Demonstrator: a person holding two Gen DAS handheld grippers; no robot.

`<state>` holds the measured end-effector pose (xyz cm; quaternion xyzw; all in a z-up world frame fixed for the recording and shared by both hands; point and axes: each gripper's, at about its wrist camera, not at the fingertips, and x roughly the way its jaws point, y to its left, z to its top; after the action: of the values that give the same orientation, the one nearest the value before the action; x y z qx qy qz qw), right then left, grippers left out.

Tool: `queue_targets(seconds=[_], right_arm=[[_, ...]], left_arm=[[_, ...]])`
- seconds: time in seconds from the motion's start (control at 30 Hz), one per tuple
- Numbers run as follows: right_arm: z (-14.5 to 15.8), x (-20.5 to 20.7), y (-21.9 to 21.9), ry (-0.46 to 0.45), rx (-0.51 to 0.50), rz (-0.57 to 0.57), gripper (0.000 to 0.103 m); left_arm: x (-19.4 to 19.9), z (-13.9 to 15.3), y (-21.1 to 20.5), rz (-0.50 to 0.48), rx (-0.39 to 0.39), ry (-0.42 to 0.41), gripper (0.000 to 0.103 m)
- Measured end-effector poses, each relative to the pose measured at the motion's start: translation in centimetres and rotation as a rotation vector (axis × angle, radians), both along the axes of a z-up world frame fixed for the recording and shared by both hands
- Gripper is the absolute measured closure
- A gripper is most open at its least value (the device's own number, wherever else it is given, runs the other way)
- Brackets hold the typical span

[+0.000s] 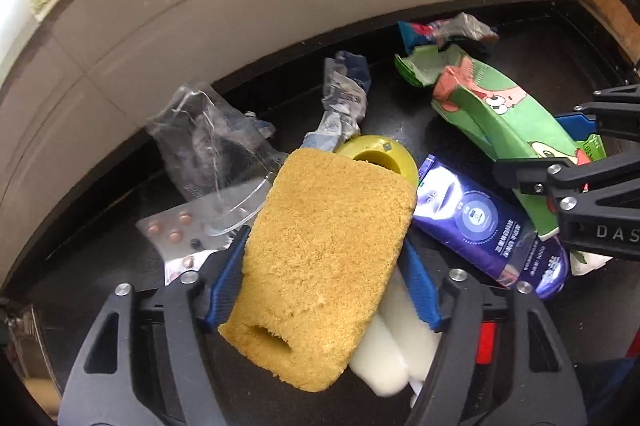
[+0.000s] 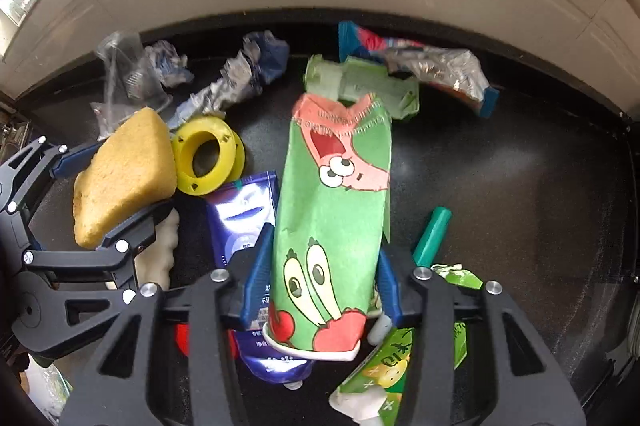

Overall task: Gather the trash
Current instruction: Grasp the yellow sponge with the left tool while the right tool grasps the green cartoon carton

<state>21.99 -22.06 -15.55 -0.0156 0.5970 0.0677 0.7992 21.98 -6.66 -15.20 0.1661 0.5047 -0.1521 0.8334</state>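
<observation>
The left hand-held gripper (image 1: 322,268) is clamped on a yellow sponge (image 1: 320,258), its blue pads pressing the long sides. The right hand-held gripper (image 2: 320,290) is clamped on a green cartoon-printed paper cup (image 2: 334,226), crushed flat, its rim toward the camera. Both pieces of trash appear lifted a little off the dark surface (image 2: 520,185), though how far off is hard to judge.

The rest of the trash lies spread beneath them. In the right wrist view a yellow plastic spool (image 2: 208,159) sits at about 10 o'clock from the cup, just beside the sponge; a purple pouch (image 2: 244,209) lies partly under the cup at 9 o'clock; a teal marker (image 2: 432,236) lies at 3 o'clock; a foil snack wrapper (image 2: 432,65) lies at 1 o'clock near the wall. In the left wrist view a blister pack (image 1: 180,238) and clear plastic packaging (image 1: 216,145) lie at 10 o'clock from the sponge.

The main risks, as I judge them:

- The two hand-held grippers hang close together, so a careless swing could knock one into the other and jar a grip loose.
- The sponge is soft, and it could squirm out if the squeeze eases.
- The cup is held near its rim, and its long torn end could snag the spool or pouch and drag them off.
- The cup's flattened, slick wall may slide between the pads.

No bin shows in either view, so I cannot tell where the carry leads.
</observation>
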Motion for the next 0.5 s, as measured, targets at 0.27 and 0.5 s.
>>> queue_targets(seconds=[0.27,0.5], right_arm=[[6.5,-3.4,-1.6,-0.134,0.080,-0.010,0.062],[10.6,-9.1,-1.1,-0.198,0.098,0.018,0.062]], left_arm=[[-3.9,5.8,3.5,0.176,-0.131,0.006,0.045],[-10.2,9.4,6.4,0.272,-0.168,0.008,0.045]])
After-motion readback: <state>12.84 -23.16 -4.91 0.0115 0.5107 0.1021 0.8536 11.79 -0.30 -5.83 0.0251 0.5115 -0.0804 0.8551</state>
